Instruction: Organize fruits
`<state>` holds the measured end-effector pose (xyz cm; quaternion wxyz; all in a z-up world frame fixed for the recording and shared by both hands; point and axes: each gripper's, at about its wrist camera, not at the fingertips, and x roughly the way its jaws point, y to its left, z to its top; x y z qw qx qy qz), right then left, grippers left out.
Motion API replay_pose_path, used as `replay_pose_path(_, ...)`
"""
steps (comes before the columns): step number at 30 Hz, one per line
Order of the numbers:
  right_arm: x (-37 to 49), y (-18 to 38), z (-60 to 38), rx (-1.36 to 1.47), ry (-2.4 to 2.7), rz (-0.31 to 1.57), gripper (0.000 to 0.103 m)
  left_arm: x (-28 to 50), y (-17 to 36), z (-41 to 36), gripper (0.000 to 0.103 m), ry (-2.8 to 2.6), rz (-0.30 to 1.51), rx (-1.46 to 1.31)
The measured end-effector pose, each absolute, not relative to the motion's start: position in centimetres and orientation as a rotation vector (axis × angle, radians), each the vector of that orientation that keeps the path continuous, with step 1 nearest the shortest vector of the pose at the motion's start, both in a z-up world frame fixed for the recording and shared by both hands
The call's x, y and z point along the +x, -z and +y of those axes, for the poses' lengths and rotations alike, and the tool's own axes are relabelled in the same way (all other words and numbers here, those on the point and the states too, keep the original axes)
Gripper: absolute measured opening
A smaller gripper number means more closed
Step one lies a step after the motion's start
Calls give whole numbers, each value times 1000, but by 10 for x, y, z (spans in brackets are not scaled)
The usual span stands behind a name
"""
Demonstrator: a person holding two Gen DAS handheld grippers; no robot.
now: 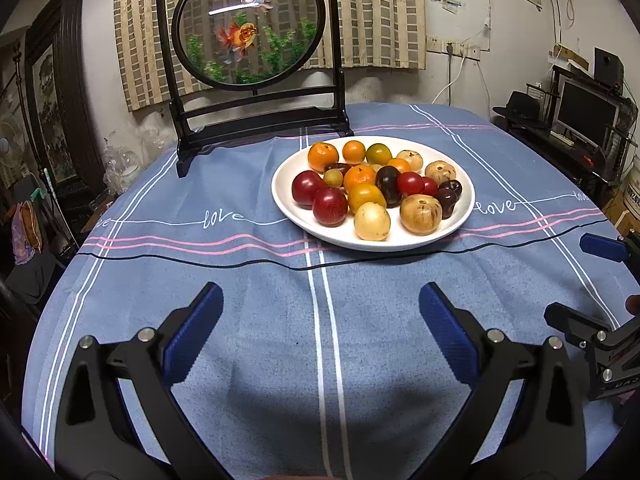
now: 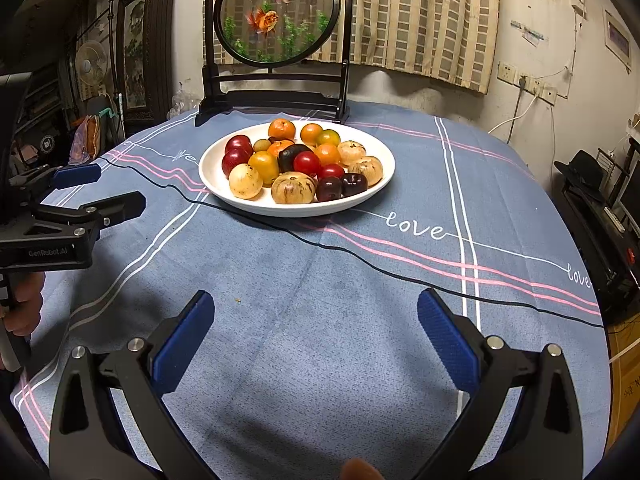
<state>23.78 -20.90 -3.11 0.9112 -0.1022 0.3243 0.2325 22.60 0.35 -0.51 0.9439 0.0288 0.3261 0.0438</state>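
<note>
I see both my left gripper [image 1: 320,328] and right gripper [image 2: 316,328] spread wide and holding nothing, above the blue tabletop [image 1: 260,280]. The fruits [image 1: 372,184] sit heaped on the white plate [image 1: 288,208] ahead.

The plate [image 1: 464,216] of fruits [image 1: 372,188] is sitting on the counter [image 1: 240,280] well ahead of both open jaws, the framed screen [image 1: 256,112] standing just behind it.

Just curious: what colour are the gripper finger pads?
Blue, textured pads on black arms; clearest in the right wrist view.
</note>
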Motion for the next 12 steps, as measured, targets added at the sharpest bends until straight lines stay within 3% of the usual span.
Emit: replay_pose_path(12, 238, 31, -209, -212, -477, 671, 102, 227, 6, 3, 100, -95, 664, 59)
